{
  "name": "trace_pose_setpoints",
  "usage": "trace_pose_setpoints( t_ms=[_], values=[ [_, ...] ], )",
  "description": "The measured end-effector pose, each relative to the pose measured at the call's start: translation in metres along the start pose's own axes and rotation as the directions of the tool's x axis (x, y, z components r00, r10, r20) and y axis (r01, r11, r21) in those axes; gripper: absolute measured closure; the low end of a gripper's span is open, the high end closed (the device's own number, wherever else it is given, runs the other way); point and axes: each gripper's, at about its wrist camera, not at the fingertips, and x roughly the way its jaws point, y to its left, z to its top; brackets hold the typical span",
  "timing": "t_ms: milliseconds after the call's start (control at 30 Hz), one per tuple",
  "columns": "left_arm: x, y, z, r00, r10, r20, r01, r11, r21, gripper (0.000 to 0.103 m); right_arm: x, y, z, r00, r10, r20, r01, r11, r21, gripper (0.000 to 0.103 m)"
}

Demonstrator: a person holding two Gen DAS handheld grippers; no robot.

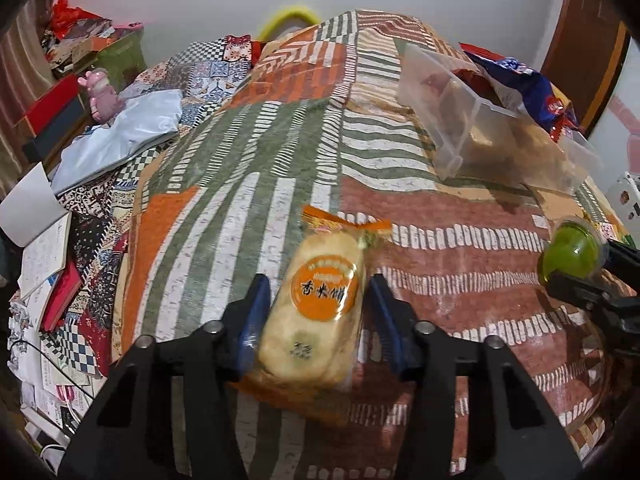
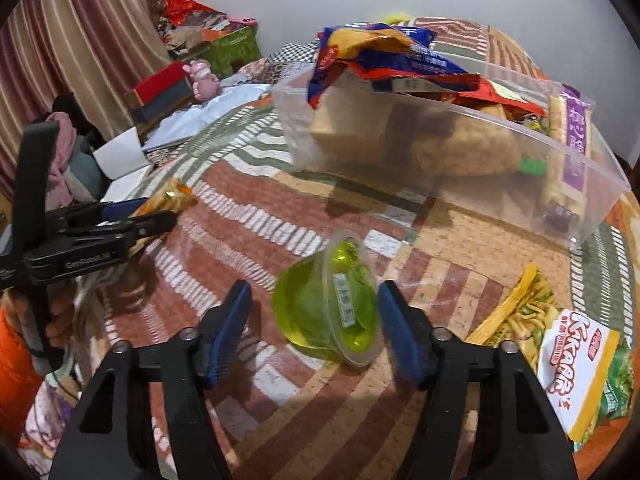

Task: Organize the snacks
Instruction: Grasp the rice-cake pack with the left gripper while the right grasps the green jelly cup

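Observation:
An orange-labelled rice cracker packet [image 1: 320, 312] lies on the patchwork bed cover [image 1: 248, 168], and my left gripper [image 1: 318, 292] is shut on its sides. The right wrist view shows that gripper [image 2: 156, 220] side-on with the packet's end [image 2: 168, 198] sticking out. My right gripper [image 2: 315, 286] is open around a green jelly cup [image 2: 328, 312] tipped on the cover: the right pad is close to the rim, the left pad stands apart. The cup [image 1: 570, 258] also shows at the right edge of the left wrist view. A clear plastic bin [image 2: 300, 136] behind holds several snack bags.
A Kaka snack bag [image 2: 568, 364] lies at my right gripper's right side. The bin [image 1: 452, 148] stands far right on the bed. Off the bed's left side are notebooks [image 1: 44, 248], a pink toy [image 1: 100, 94], boxes and curtains. A hand [image 2: 60, 320] holds the left gripper's handle.

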Motion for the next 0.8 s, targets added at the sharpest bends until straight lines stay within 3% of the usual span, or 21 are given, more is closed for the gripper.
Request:
trace_pose_setpoints(
  t_ms=[100, 367, 800],
  values=[
    [-0.003, -0.001, -0.001, 1.000, -0.024, 0.004, 0.024, 1.000, -0.013, 0.062, -0.003, -0.003, 0.000, 1.000, 0.005, 0.005, -0.005, 1.000, 0.006, 0.055],
    [-0.026, -0.019, 0.000, 0.997, -0.056, 0.049, 0.056, 0.998, 0.009, 0.064, -0.010, -0.007, 0.001, 0.999, 0.040, 0.021, -0.040, 0.999, 0.024, 0.059],
    [-0.061, -0.056, 0.022, 0.983, -0.118, 0.138, 0.114, 0.993, 0.037, 0.064, -0.044, -0.019, 0.006, 0.992, 0.045, 0.117, -0.050, 0.998, 0.046, 0.063]
  ],
)
